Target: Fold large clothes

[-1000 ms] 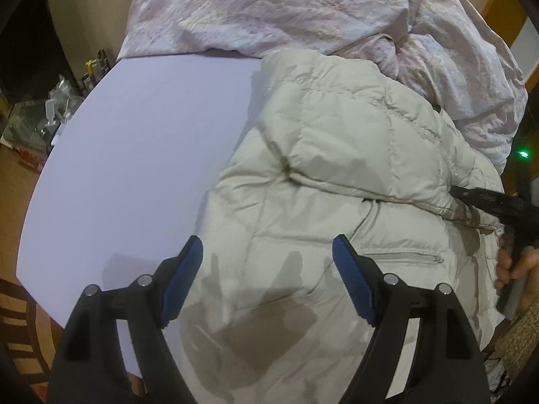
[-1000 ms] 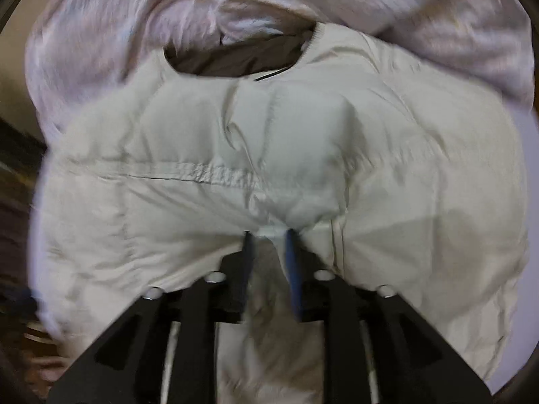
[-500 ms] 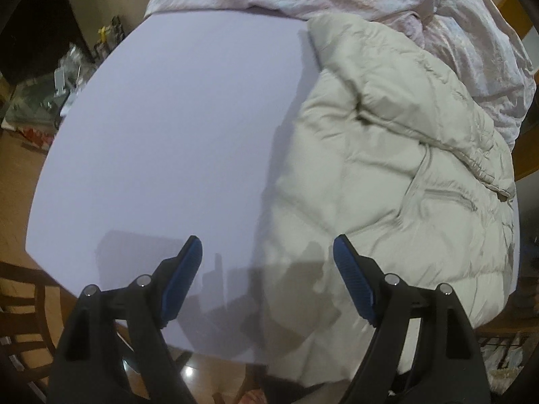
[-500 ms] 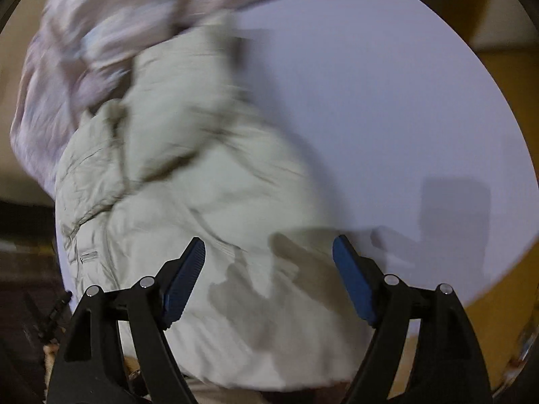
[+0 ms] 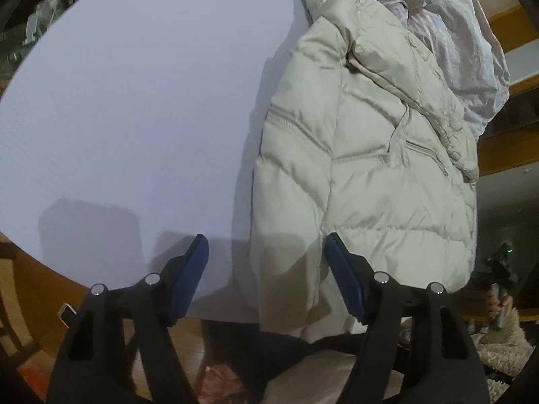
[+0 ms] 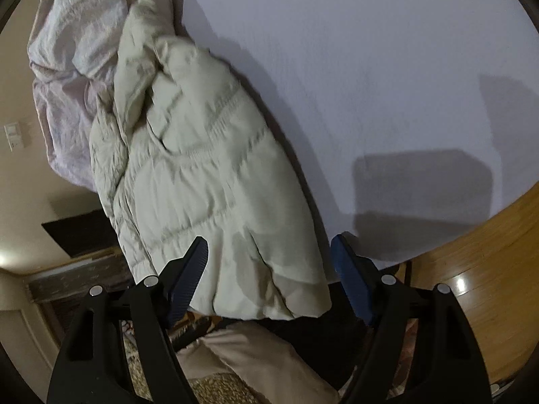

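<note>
The jacket [image 5: 363, 155] is lying on the tabletop [image 5: 134, 101], its lower end hanging over the near edge. A crumpled sheet [image 5: 454, 27] is lying behind it, touching its far end. The left gripper [image 5: 266, 269] is hovering before the near edge.

- A home, seemingly a living or dining room: polished wood floor [image 6: 471, 289] and a light switch [image 6: 13, 136] on a beige wall.
- A white counter [image 5: 134, 101] carries a puffy jacket [image 5: 363, 155] and crumpled bedding [image 5: 465, 33].
- A wooden chair [image 5: 13, 303] stands beside it.
</note>
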The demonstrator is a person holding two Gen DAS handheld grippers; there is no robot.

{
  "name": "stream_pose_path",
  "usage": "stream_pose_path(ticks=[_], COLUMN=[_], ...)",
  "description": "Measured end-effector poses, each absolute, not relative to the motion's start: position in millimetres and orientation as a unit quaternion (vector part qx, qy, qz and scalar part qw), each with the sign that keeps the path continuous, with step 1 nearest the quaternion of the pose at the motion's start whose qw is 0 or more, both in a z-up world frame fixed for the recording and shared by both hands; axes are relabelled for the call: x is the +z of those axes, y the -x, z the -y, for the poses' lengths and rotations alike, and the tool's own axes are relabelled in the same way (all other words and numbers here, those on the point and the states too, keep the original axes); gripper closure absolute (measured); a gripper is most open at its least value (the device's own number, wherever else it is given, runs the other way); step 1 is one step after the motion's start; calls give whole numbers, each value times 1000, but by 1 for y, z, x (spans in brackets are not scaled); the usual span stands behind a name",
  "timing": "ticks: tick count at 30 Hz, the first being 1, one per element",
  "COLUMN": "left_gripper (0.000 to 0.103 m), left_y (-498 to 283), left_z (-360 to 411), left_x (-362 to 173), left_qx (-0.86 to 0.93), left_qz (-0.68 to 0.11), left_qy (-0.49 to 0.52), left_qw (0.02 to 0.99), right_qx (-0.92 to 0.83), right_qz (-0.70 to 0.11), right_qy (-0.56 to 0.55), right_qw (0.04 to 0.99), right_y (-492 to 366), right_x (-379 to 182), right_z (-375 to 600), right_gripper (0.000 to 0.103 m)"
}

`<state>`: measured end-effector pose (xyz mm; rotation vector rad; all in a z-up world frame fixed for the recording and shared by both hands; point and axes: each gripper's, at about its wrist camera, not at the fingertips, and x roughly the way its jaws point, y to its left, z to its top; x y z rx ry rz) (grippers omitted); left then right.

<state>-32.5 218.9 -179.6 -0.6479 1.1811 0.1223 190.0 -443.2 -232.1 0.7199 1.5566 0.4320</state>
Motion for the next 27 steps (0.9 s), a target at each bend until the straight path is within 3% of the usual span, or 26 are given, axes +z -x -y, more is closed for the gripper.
stream_pose_path(ticks=[8,13,27], left_gripper=[40,43,47], left_y=[34,26,18], left_z=[-208,-186,-171], left_x=[-184,-184,-183], left_qx=[37,21,24], left_qz=[-547,-561,-569], left_qy=[304,270,235], left_qw=[779,783,788], right_qx=[235,251,269], right_qz=[-697,-701,-697], right_qy=[-273,-243,-238], right_qw=[621,622,620], right_y=[-186,-188,-188], right_x=[-233,-231,-231], right_z=[416,401,389], right_gripper=[30,39,40])
